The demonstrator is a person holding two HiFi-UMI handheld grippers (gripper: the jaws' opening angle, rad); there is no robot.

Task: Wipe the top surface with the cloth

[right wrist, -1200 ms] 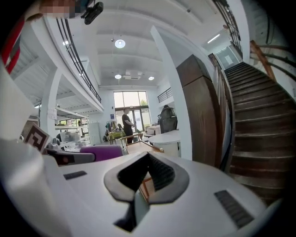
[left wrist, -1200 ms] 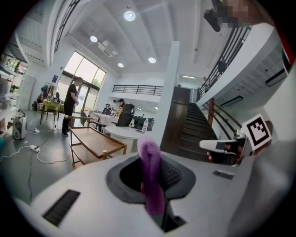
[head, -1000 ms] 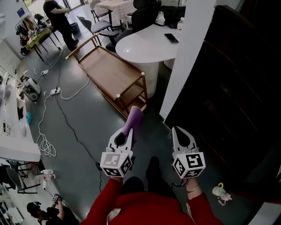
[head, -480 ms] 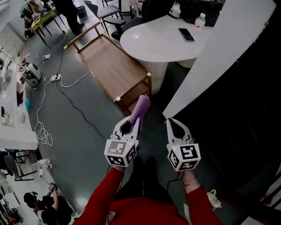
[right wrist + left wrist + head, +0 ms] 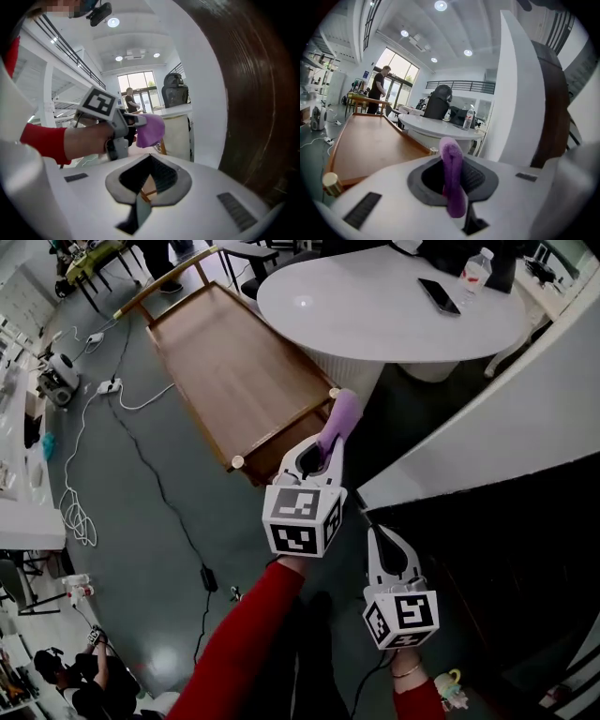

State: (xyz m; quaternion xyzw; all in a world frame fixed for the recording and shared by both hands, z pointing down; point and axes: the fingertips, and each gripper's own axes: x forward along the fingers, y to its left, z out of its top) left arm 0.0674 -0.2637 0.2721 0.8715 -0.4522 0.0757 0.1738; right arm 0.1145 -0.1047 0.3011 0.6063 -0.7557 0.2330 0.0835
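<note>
The purple cloth (image 5: 341, 418) is clamped in the left claw (image 5: 328, 448) and held at the near corner of the wooden surface (image 5: 225, 371), beside the round white table (image 5: 375, 306). The right claw (image 5: 382, 535) is closed on nothing, well back.

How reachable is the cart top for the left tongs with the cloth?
Probably yes. The left tongs, shut on the cloth, hang by the cart's near corner; the cart top ahead shows nothing on it, so only its raised rail needs clearing.
</note>
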